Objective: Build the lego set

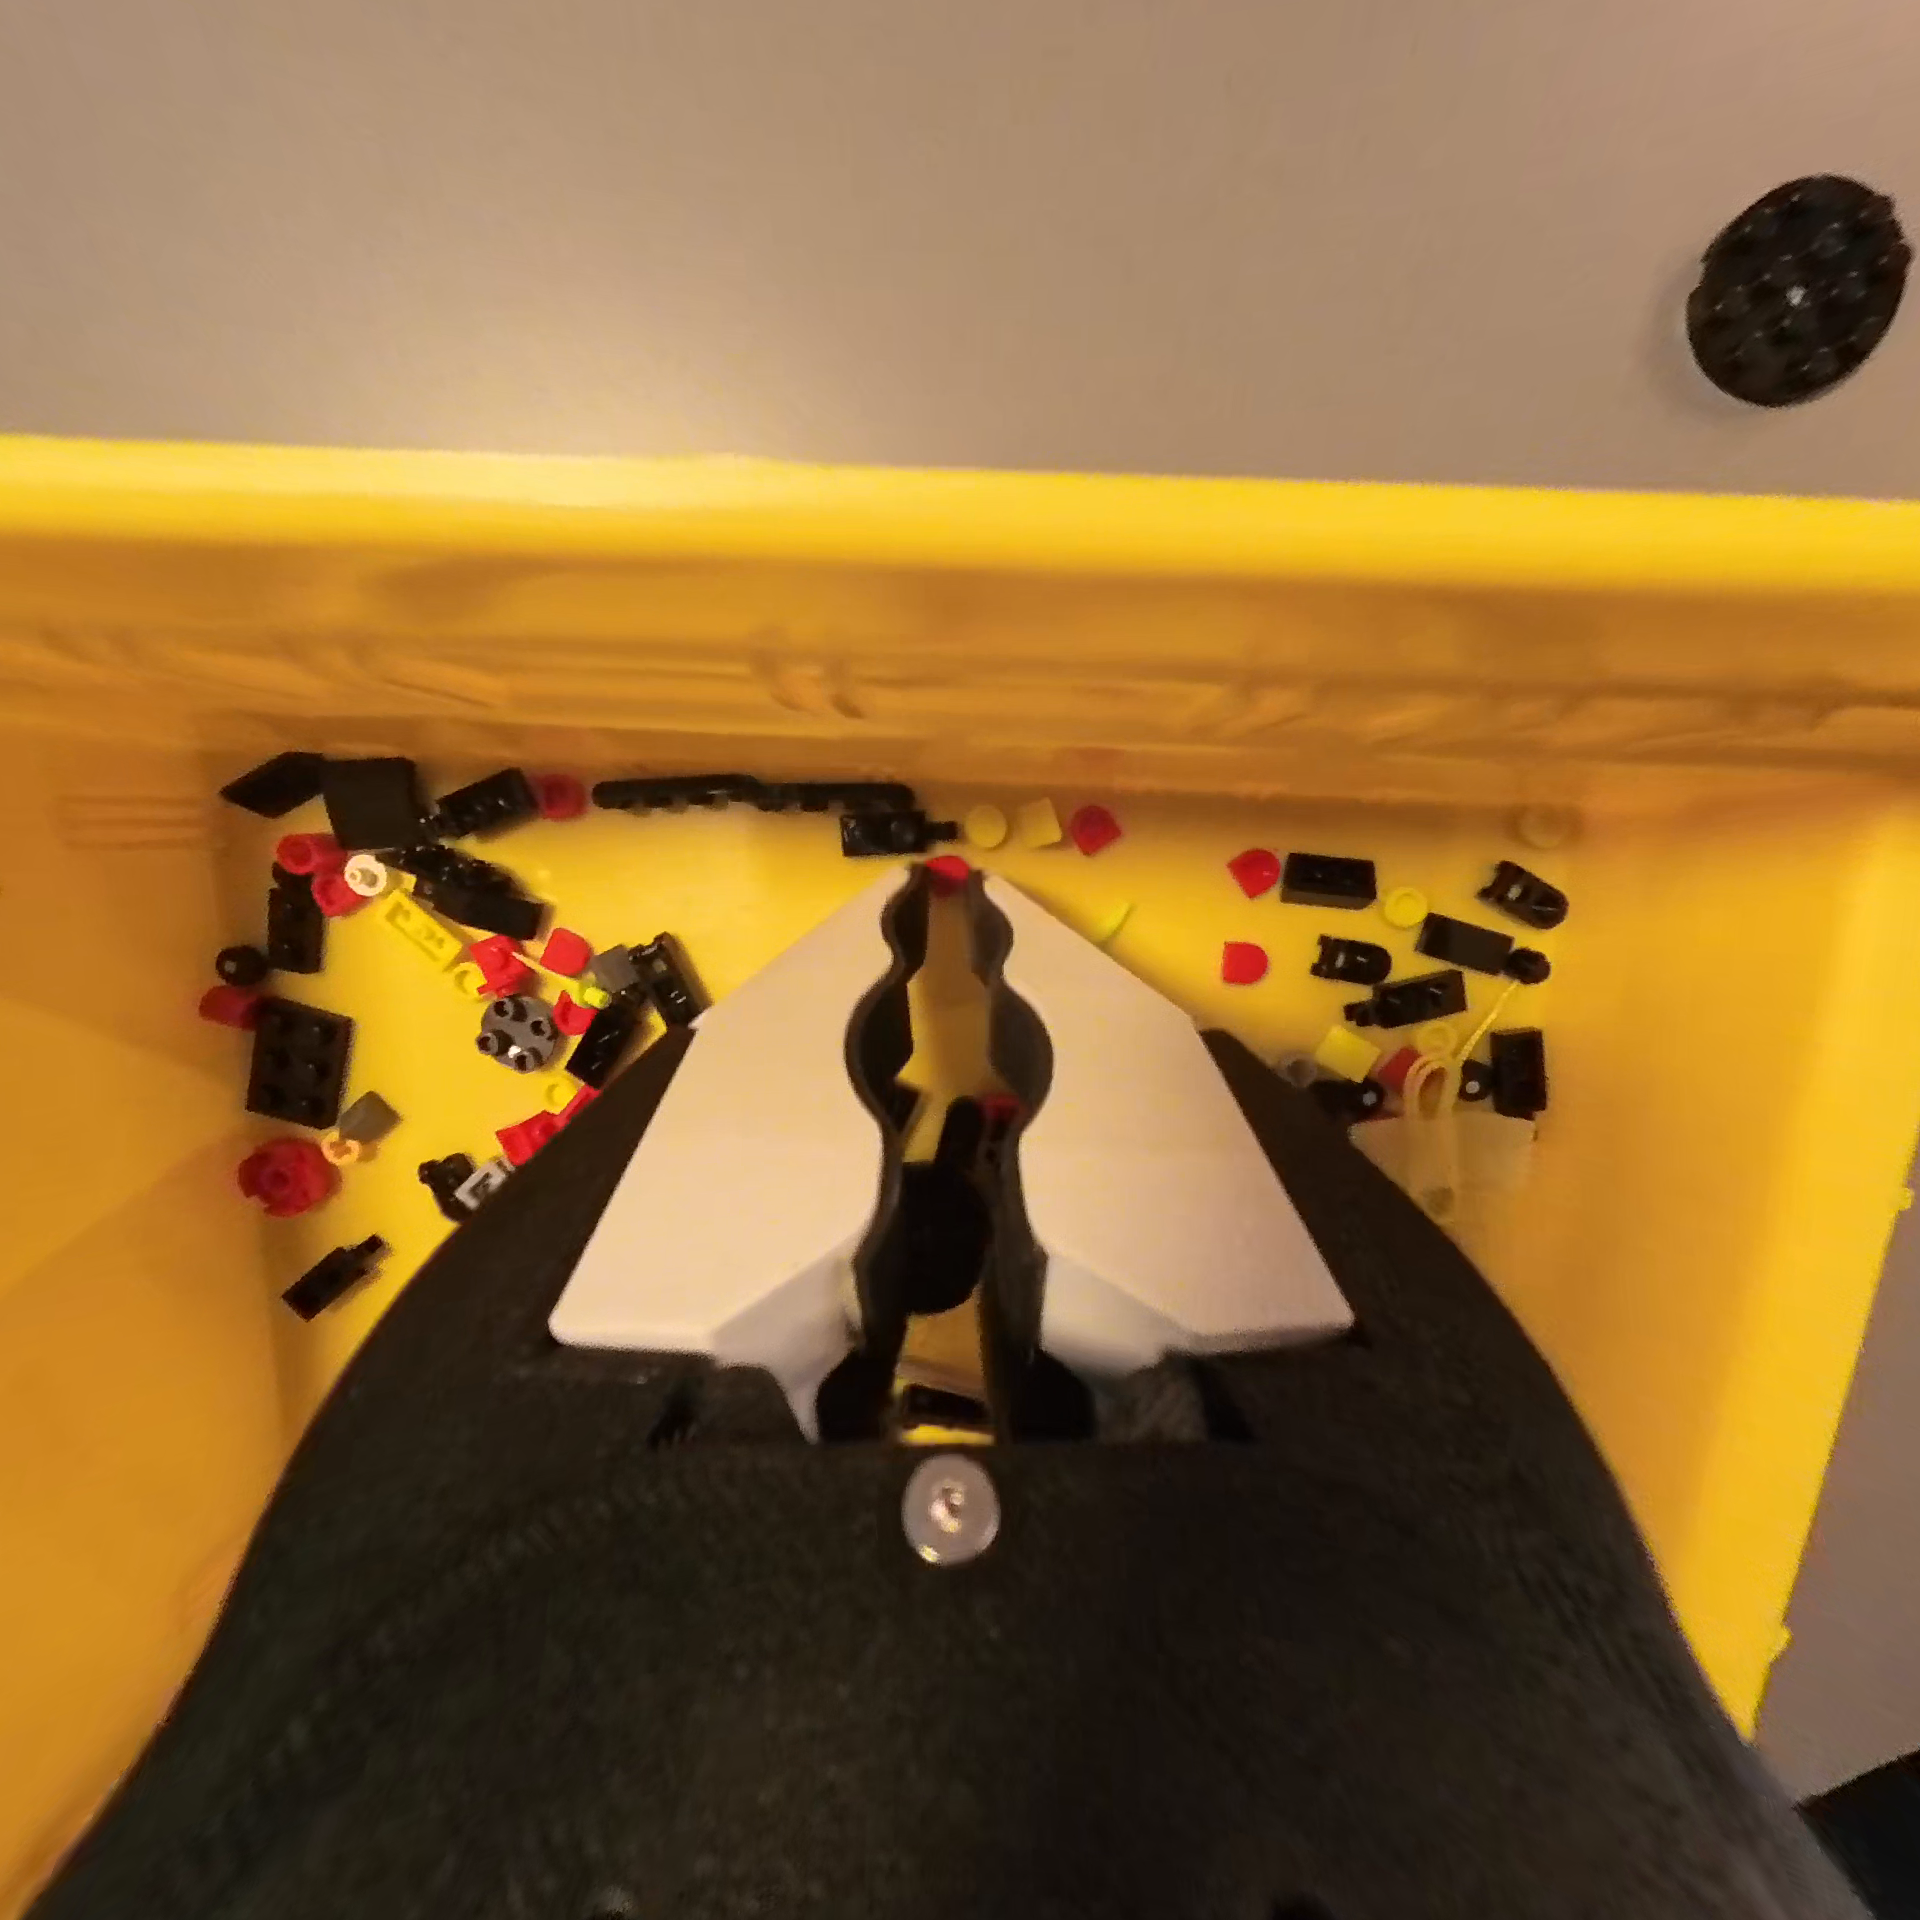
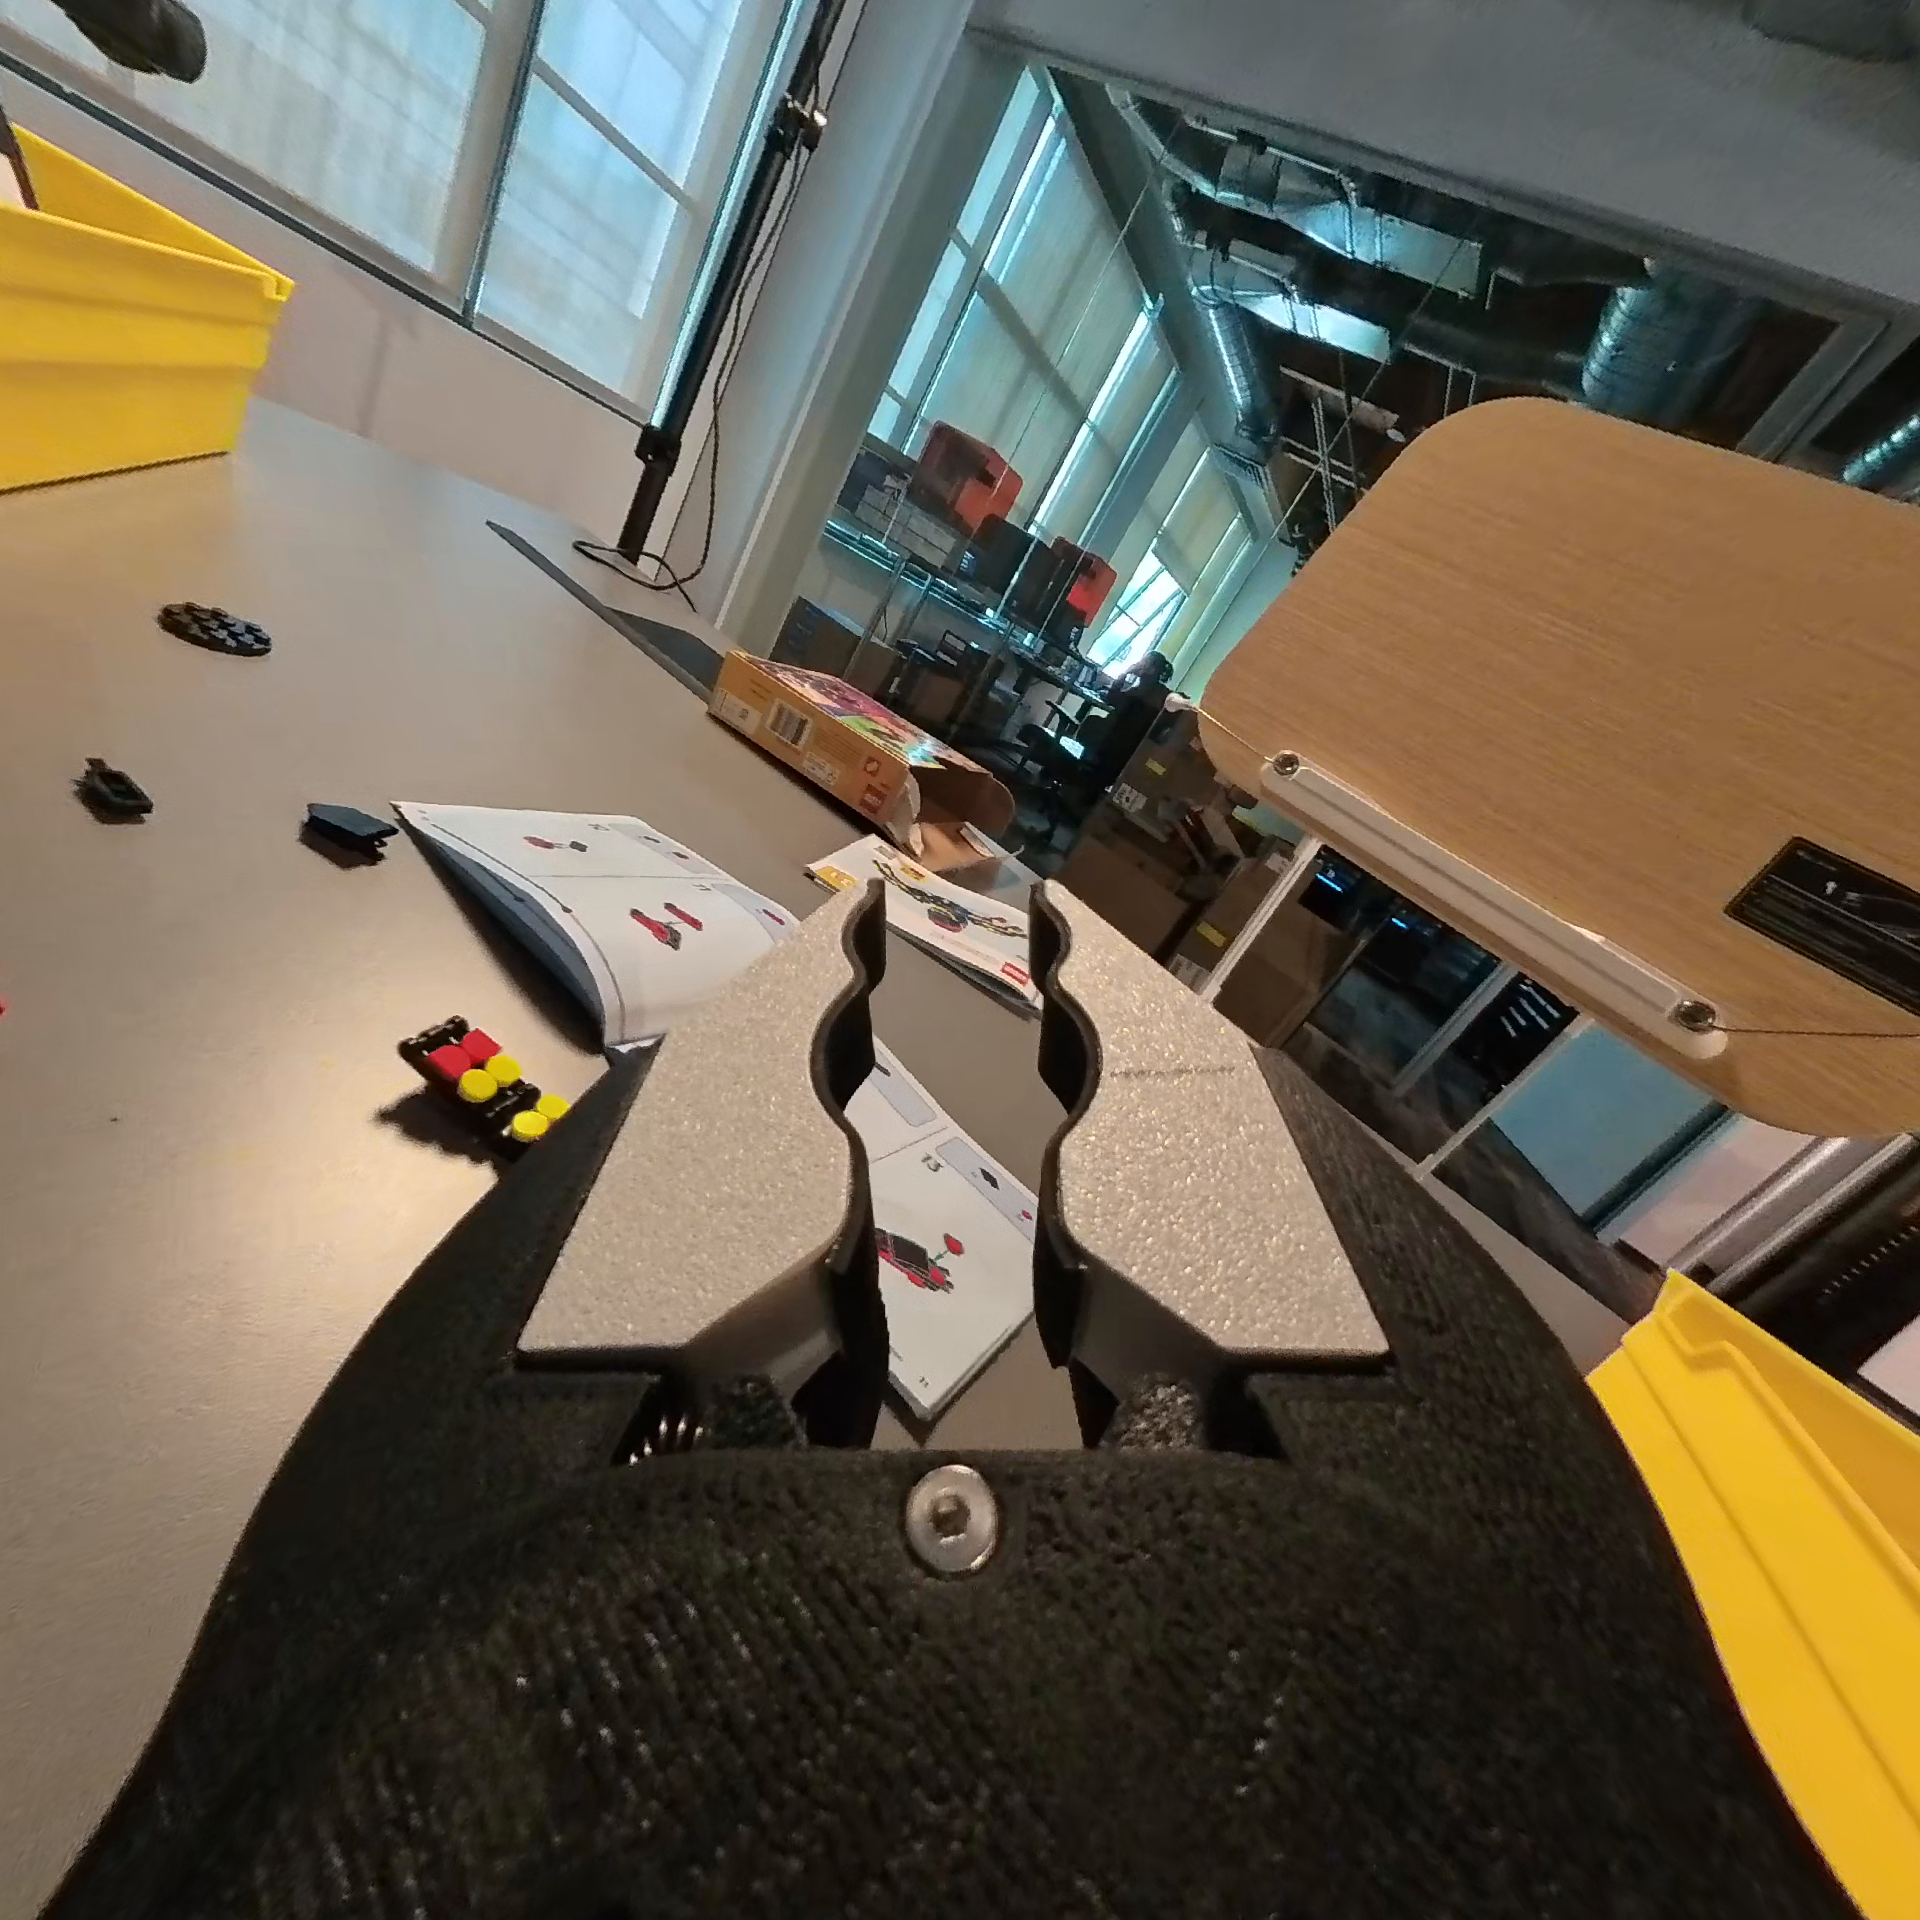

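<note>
Down inside the yellow bin [image 1: 935,582], my left tongs [image 1: 943,878] pinch a small red piece [image 1: 945,871]; my right tongs [image 2: 958,914] gape empty above the desk [image 2: 260,935], near the half-built model [image 2: 483,1081].

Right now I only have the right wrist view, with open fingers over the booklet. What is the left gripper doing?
Observer: The left gripper is down inside a yellow bin of loose pieces, its tips pinched on a small red piece.
Operator: Is that piece off the bin floor?
Observer: I cannot tell; it sits right at the fingertips near the back wall.
Operator: What lies closest to it?
Observer: A small black piece just beyond the tips, with two yellow round pieces and a red one to its right.
Operator: Are other red pieces left?
Observer: Yes, several, mostly on the left side, including a red round piece.
</note>
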`<move>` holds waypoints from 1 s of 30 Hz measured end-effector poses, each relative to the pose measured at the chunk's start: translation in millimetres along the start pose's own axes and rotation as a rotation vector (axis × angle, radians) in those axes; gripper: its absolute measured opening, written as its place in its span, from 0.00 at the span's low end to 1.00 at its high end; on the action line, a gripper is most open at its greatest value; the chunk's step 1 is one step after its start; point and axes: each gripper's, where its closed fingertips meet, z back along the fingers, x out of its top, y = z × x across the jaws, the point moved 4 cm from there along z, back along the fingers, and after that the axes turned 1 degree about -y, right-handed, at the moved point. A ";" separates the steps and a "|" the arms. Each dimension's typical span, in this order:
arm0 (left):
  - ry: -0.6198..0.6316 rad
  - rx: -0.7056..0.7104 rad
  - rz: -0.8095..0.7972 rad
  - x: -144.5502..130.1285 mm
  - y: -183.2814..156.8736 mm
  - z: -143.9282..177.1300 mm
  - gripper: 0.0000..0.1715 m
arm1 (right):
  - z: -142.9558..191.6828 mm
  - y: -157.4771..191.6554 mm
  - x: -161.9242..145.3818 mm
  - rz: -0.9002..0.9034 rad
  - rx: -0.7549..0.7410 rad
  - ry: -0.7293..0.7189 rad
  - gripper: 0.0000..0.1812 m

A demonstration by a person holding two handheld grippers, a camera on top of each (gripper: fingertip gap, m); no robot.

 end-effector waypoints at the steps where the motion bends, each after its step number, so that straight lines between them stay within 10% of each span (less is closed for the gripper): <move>1: 0.000 0.015 -0.020 0.0 0.6 2.1 0.04 | 0.2 0.5 0.4 0.002 0.002 -0.003 0.14; 7: -0.312 0.146 -0.142 43.1 -23.9 76.8 0.04 | -0.1 9.2 3.6 0.022 0.047 -0.021 0.13; 12: -0.552 -0.015 -0.305 81.1 -136.8 130.1 0.03 | -3.4 22.0 6.2 0.047 0.116 -0.031 0.13; 17: -0.435 -0.323 -0.493 76.9 -253.4 71.7 0.03 | -2.3 49.2 12.4 0.072 0.278 -0.054 0.14; 22: -0.315 -0.548 -0.484 75.0 -309.4 5.1 0.03 | 11.0 110.2 12.6 0.028 0.739 0.016 0.16; 30: -0.254 -0.394 -0.601 83.1 -327.7 -31.2 0.04 | 22.1 160.7 14.0 0.052 0.979 0.197 0.23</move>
